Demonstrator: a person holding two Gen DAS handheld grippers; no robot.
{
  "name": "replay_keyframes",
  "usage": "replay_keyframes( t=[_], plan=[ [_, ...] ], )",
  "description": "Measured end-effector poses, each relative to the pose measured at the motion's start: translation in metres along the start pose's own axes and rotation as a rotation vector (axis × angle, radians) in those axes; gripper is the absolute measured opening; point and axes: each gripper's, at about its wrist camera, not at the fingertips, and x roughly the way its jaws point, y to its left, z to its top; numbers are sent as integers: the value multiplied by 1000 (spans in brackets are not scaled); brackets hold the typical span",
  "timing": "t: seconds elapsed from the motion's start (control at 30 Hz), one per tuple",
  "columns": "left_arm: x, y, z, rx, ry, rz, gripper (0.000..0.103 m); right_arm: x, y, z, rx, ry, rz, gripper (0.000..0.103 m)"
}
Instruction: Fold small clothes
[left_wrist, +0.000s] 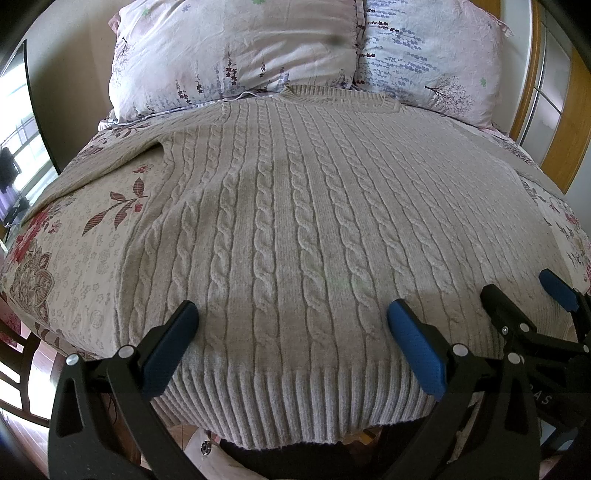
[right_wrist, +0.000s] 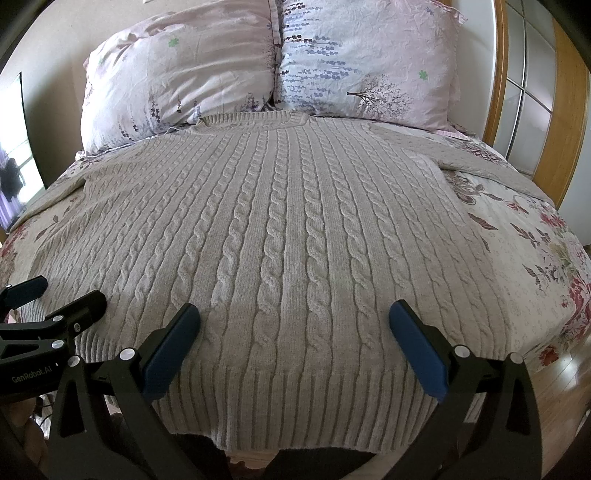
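Knit ribbed hem (left_wrist: 295, 398) hangs off the bed's (left_wrist: 74, 258) near edge; left gripper (left_wrist: 291, 325) and right gripper (right_wrist: 295, 325) hover over it, jaws wide, holding nothing. Sweater (right_wrist: 288, 221) lies flat, collar at pillows (right_wrist: 184, 74). Pinch both hem corners evenly, fold straight.

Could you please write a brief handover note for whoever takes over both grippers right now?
Left gripper: jaws open, holding nothing, over the hem.
Right gripper: jaws open, holding nothing, beside the left one over the same hem.
The beige cable-knit sweater lies flat, front up, on the floral-print bedspread, collar toward the two floral pillows, ribbed hem at the near bed edge. Both sleeves are spread outward.
Done: the sweater is laid out; no fold is visible.
Left: all folding, probably sleeves in first, then hem up toward the collar.
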Motion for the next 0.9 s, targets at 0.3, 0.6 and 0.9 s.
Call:
replay_keyframes(
  t=[0.3, 0.6, 0.9],
  plan=[
    [2, 0, 3, 10, 24, -5, 101, 3, -3, 4, -35, 7, 28, 102],
    [5, -2, 11, 38, 68, -13, 101, 9, -9, 13, -123, 5, 121, 102],
    [11, 12, 56, 46, 16, 18, 101, 19, -128, 102, 222, -5, 98, 102]
  ],
)
